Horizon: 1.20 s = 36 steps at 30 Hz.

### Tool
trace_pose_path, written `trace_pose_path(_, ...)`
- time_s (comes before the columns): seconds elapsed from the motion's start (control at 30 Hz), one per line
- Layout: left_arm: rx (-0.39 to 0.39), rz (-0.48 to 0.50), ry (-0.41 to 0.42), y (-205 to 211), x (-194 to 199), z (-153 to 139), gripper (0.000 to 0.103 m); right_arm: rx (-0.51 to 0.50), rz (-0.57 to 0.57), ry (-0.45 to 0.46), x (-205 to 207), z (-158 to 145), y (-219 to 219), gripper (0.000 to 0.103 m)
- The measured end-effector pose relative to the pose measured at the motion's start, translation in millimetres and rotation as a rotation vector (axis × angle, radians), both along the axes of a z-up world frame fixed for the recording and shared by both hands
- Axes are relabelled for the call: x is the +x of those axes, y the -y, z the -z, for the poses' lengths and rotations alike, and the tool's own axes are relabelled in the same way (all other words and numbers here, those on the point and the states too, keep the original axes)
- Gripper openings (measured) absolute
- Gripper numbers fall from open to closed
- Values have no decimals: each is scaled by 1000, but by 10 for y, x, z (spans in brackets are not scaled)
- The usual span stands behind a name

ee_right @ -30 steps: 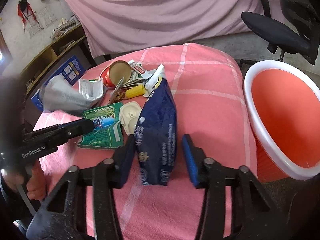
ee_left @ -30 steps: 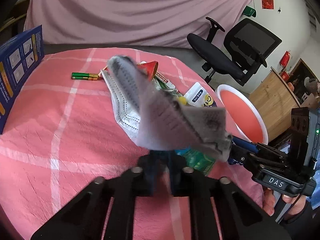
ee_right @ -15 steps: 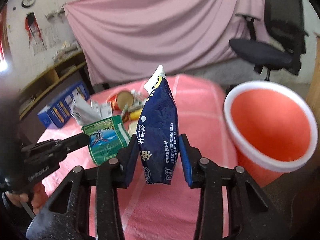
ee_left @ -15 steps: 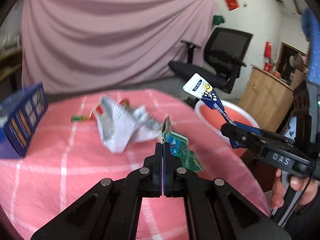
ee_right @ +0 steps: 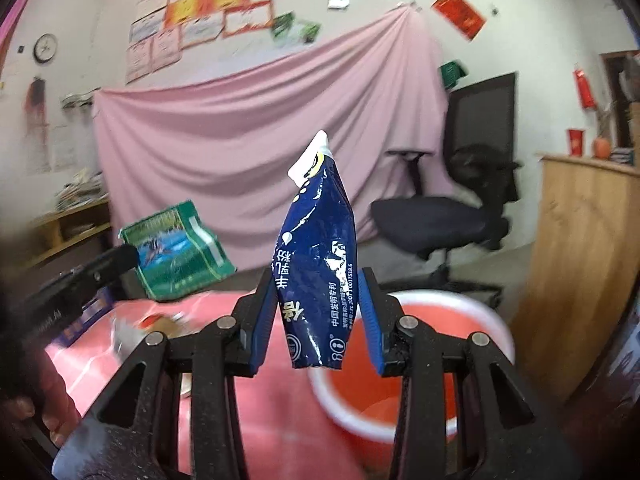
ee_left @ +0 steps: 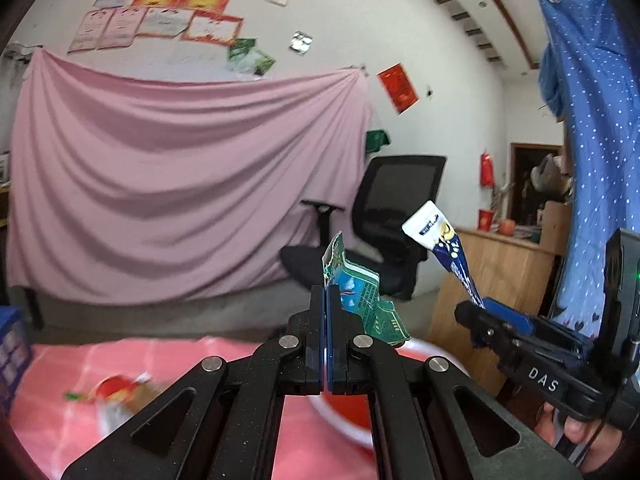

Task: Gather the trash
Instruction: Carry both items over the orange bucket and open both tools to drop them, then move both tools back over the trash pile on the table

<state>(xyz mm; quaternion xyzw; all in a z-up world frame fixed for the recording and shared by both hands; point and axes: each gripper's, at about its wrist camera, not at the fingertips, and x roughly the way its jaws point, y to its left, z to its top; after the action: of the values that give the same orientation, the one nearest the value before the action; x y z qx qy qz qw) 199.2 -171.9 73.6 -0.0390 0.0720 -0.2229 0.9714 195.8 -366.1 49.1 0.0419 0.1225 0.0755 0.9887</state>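
Note:
My left gripper (ee_left: 327,300) is shut on a green flattened packet (ee_left: 362,296), held high above the pink table; the packet also shows in the right wrist view (ee_right: 176,250). My right gripper (ee_right: 318,300) is shut on a crumpled dark blue carton (ee_right: 320,264), held upright in the air; the carton also shows in the left wrist view (ee_left: 450,252). The red bin with a white rim (ee_right: 472,312) stands below and just right of the carton, and its rim shows under the left gripper (ee_left: 432,350). Blurred leftover trash (ee_left: 116,390) lies on the table.
The pink checked tablecloth (ee_left: 100,360) covers the table at lower left. A black office chair (ee_right: 460,208) stands behind the bin, a wooden cabinet (ee_right: 580,248) to its right. A blue box (ee_left: 12,344) sits at the table's left edge.
Both grippers have risen higher with their items and tilted up, so the table and bin now sit low in view. The grey mask dropped from the left gripper earlier.

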Motion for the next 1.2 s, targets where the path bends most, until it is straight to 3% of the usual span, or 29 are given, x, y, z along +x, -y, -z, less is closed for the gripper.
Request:
trace_pose_path(0.17, 11, 46, -78, 375, 373, 73, 0, 22, 88, -32, 179, 53, 355, 59)
trace_pose_path(0.43, 61, 25, -370, 729, 990, 478, 0, 68, 126, -213, 483, 547, 681, 59)
trace_pose_path(0.63, 65, 36, -498, 847, 1201, 652, 0, 117, 128, -323, 635, 868, 748, 60)
trace_pose_path(0.8, 73, 41, -528, 869, 1179, 719, 5, 128, 127, -363, 641, 962, 751, 61)
trace_pose_path(0.87, 63, 40, -527, 805, 1122, 695, 16, 129, 129, -365, 636, 947, 757, 65)
trace_pose_path(0.93, 41, 30, -514, 724, 1045, 640, 20, 129, 132, -359, 608, 908, 745, 67)
trace_pose_path(1.03, 15, 14, -490, 636, 955, 548, 21, 127, 135, -330, 547, 798, 719, 70)
trace_pose_path(1.2, -24, -40, -422, 384, 753, 347, 35, 104, 137, -242, 355, 534, 632, 80)
